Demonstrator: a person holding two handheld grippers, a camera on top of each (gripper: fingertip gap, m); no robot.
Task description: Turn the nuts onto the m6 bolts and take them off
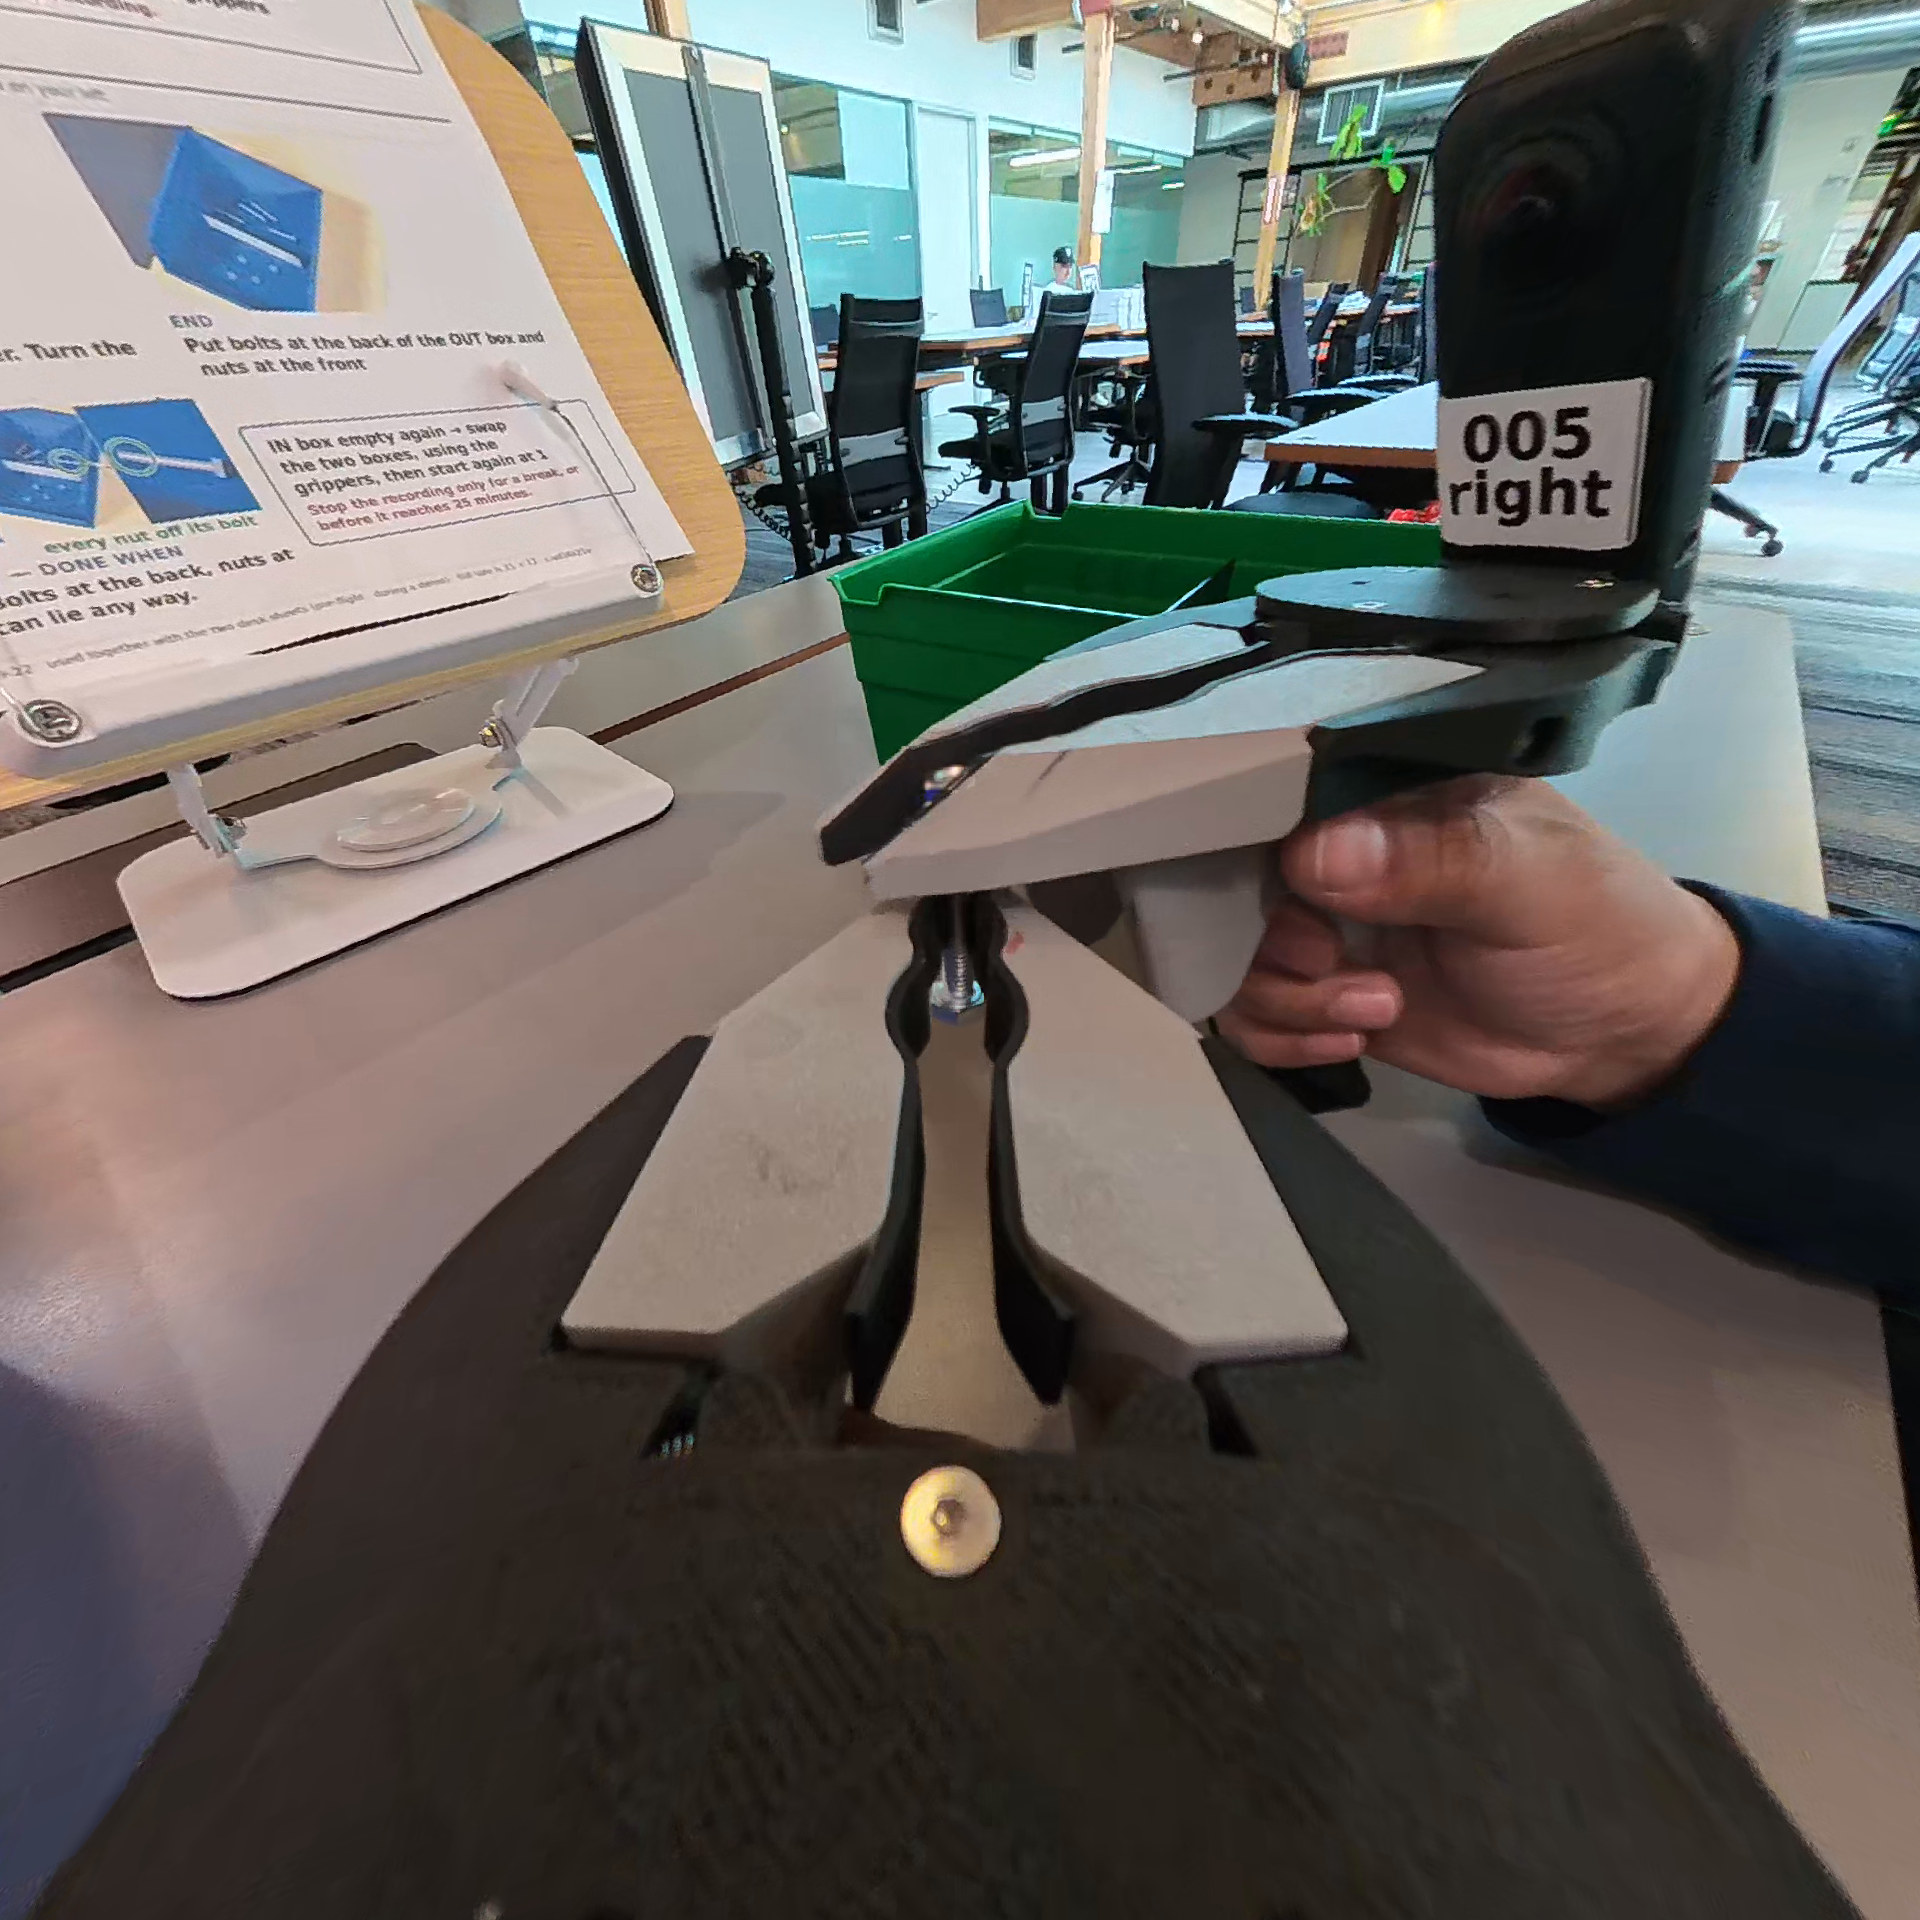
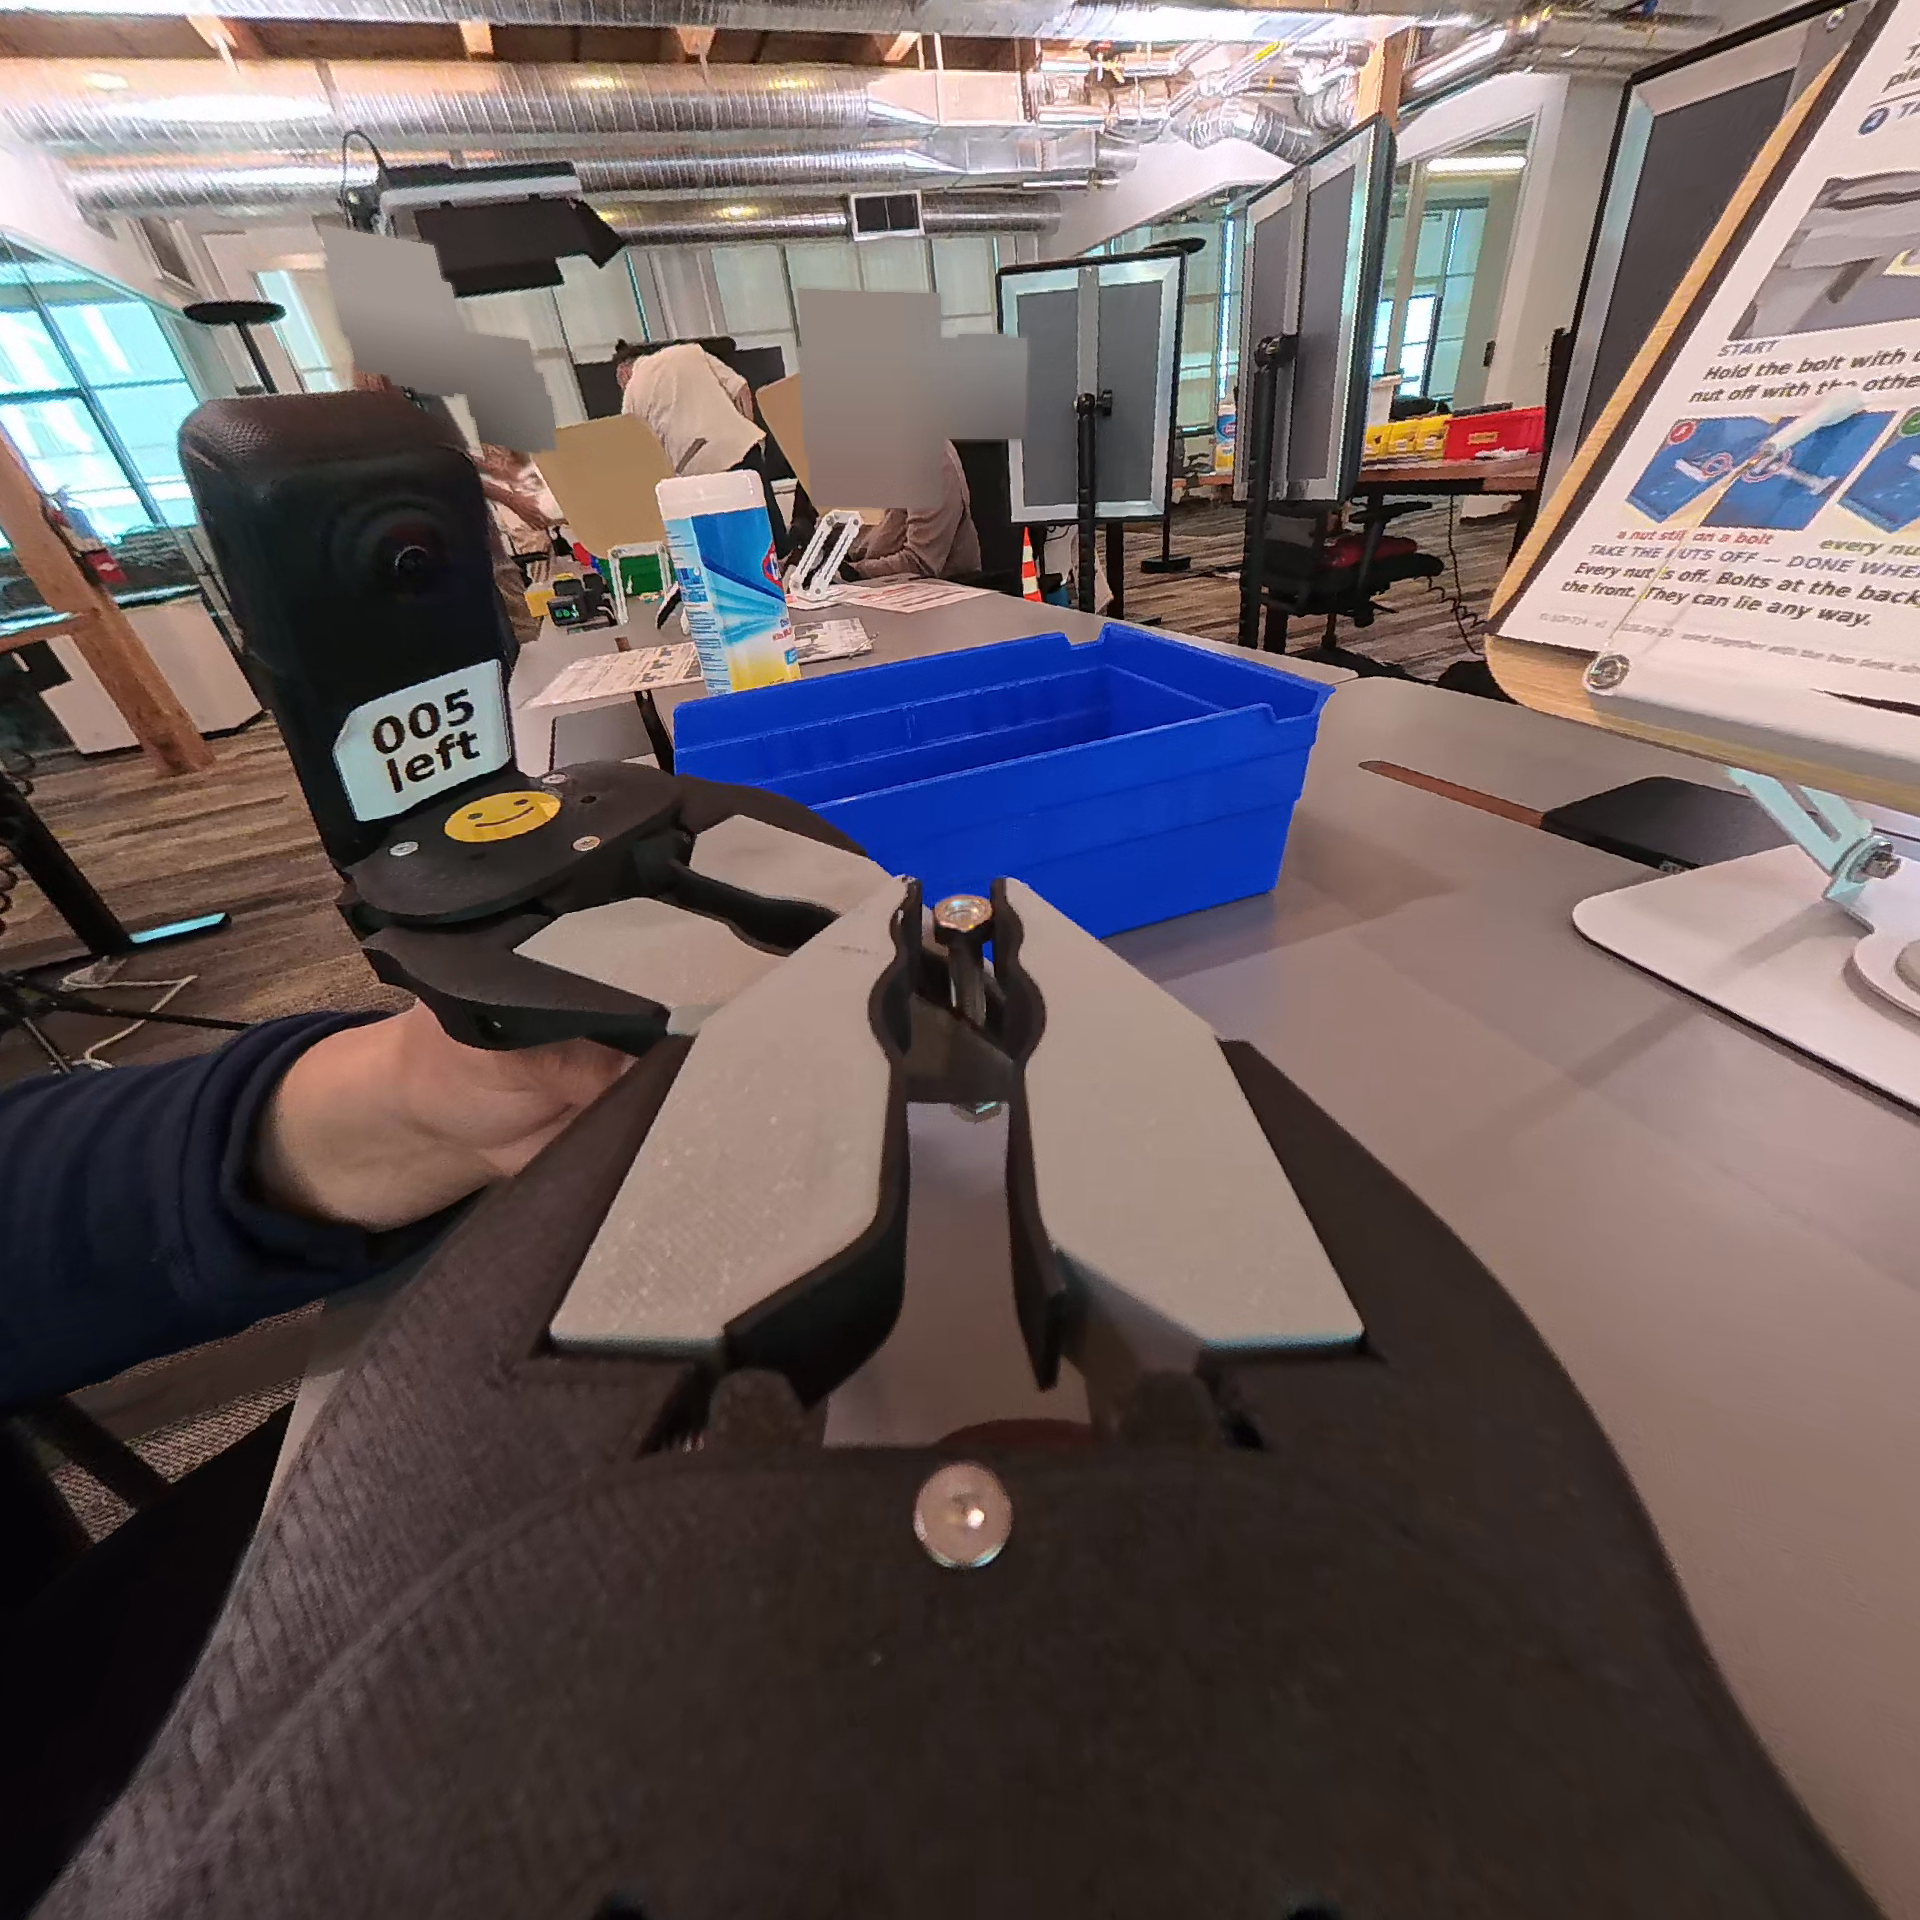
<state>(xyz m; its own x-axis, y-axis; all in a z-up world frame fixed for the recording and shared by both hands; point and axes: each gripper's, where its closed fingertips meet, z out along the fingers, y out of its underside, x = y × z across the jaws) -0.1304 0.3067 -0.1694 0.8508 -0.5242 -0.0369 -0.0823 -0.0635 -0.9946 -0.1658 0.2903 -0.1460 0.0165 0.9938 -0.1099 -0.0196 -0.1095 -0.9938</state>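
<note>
A silver M6 bolt (image 1: pixel 954 935) stands upright over the grey table (image 1: pixel 416 1143). Its head (image 2: pixel 961 914) is on top, and a nut (image 1: pixel 957 1000) sits low on its thread. My left gripper (image 1: pixel 956 930) is shut on the nut, which rests in the notch of its black pads. My right gripper (image 2: pixel 956 896) is shut on the bolt just under the head. In the left wrist view the right gripper (image 1: pixel 883 831) comes in from the right and lies across the top of my left fingertips. In the right wrist view the left gripper (image 2: pixel 951 1060) crosses below from the left.
A green bin (image 1: pixel 935 634) stands behind the grippers on one side and an empty blue bin (image 2: pixel 1039 831) on the other. An instruction sheet on a white stand (image 1: pixel 312 416) is at the back. A wipes canister (image 2: pixel 727 582) stands farther off. A hand (image 1: pixel 1455 956) holds each gripper.
</note>
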